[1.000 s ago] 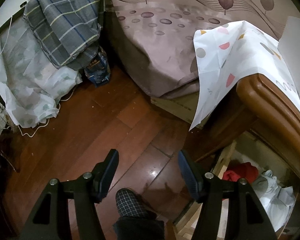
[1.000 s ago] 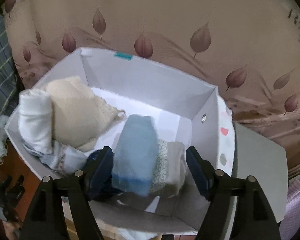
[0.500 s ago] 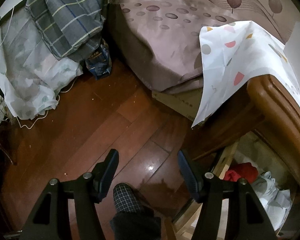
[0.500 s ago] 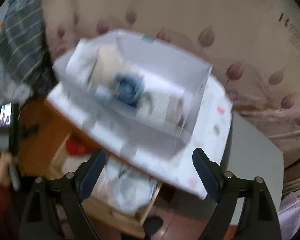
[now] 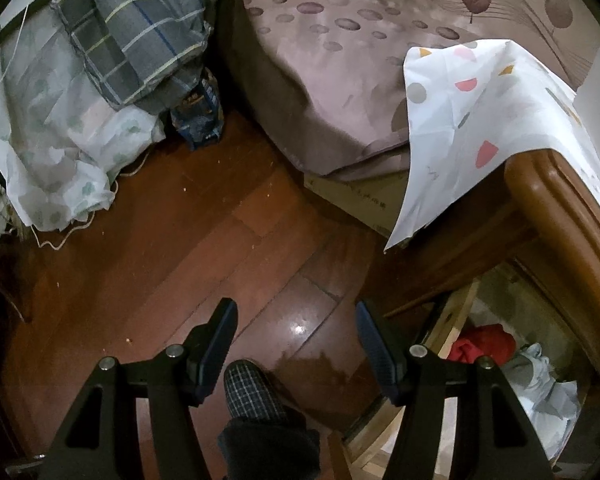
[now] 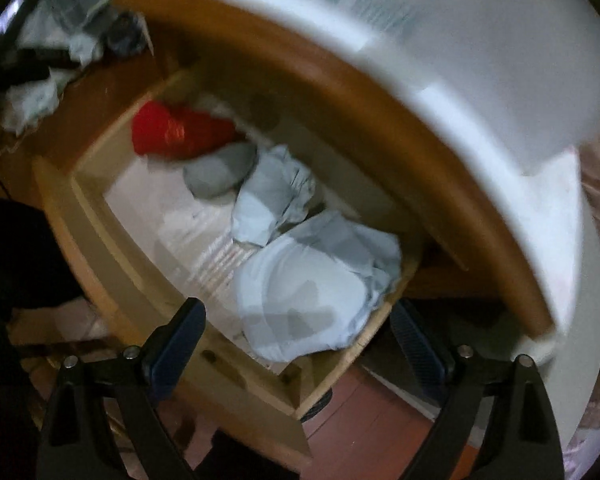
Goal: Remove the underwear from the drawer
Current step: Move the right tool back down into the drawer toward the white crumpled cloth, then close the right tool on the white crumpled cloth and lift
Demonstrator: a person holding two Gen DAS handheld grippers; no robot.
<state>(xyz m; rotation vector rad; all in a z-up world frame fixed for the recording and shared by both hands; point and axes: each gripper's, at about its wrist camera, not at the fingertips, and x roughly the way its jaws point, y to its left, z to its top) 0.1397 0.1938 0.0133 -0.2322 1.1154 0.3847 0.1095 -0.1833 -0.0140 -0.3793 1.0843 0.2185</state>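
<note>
Right-wrist view is smeared with motion blur, so the garments in the drawer (image 6: 100, 248) are hard to tell apart: a pale blue bundle (image 6: 312, 280) nearest, a grey piece (image 6: 220, 172) behind it, a red one (image 6: 176, 130) at the far corner. The white box (image 6: 480, 60) has swung up out of centre since half a second ago; it now cuts across the top right. Right gripper (image 6: 298, 342) hangs above the drawer, jaws spread wide, holding nothing. Left gripper (image 5: 296, 338) points at the floor (image 5: 148, 248), also spread, over a checked slipper (image 5: 252, 390); the bed (image 5: 340, 80) lies beyond.
</note>
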